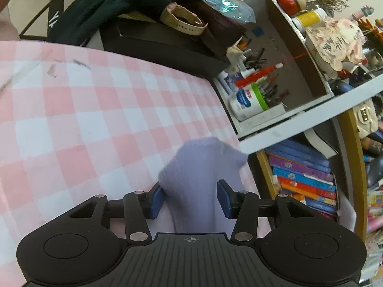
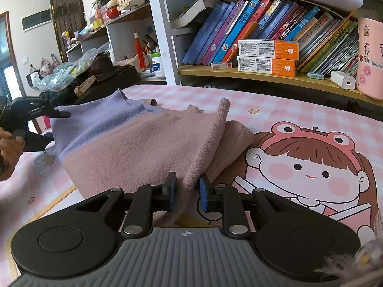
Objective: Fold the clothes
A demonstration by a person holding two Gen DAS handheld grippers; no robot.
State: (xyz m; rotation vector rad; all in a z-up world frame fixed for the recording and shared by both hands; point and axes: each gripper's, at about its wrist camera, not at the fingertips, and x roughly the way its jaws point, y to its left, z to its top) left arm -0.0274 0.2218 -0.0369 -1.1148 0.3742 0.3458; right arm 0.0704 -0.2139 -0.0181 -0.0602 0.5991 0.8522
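left tongs (image 1: 190, 197): parted, sweater (image 2: 134, 141) lilac end between | right tongs (image 2: 188, 192): pinching pink hem

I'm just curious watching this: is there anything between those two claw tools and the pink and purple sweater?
Nothing visible. The right gripper is pinching the pink edge of the sweater, and the sweater's purple end already lies between the open pads of the left gripper. The checked tablecloth around it is bare.
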